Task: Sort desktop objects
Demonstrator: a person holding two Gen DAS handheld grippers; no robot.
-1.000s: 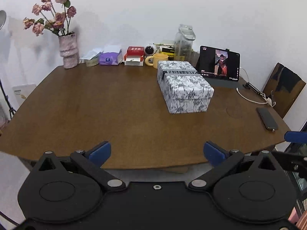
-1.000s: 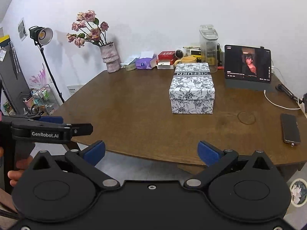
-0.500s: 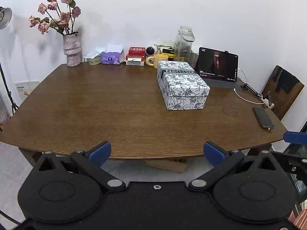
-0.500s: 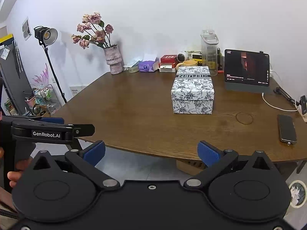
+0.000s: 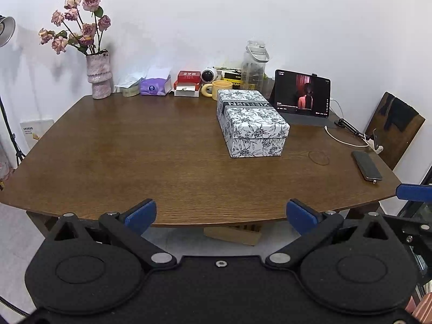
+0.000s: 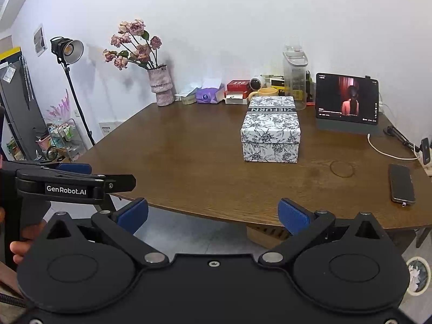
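A floral black-and-white box [image 5: 252, 122] [image 6: 271, 129] lies on the brown wooden table [image 5: 135, 151] [image 6: 189, 145], right of centre. A dark phone [image 5: 367, 165] [image 6: 401, 179] rests near the right edge. Along the back wall stand a yellow mug [image 5: 220, 89], red boxes [image 5: 187, 83], a purple tissue pack [image 5: 155, 86] and a clear jug [image 5: 255, 64]. My left gripper [image 5: 220, 213] hangs open before the table's front edge, holding nothing. My right gripper [image 6: 213, 213] is open too, also short of the edge. The left gripper's body [image 6: 73, 185] shows at the left of the right wrist view.
A tablet [image 5: 302, 94] [image 6: 347, 98] playing video stands at the back right with a white cable [image 5: 343, 139] beside it. A vase of pink roses [image 5: 98, 77] [image 6: 162, 85] occupies the back left corner. A studio lamp [image 6: 67, 51] and a cart [image 6: 62, 137] stand left of the table.
Both grippers have pulled back and risen slightly from the table, so more of its front edge and the floor shows. Both stay open.
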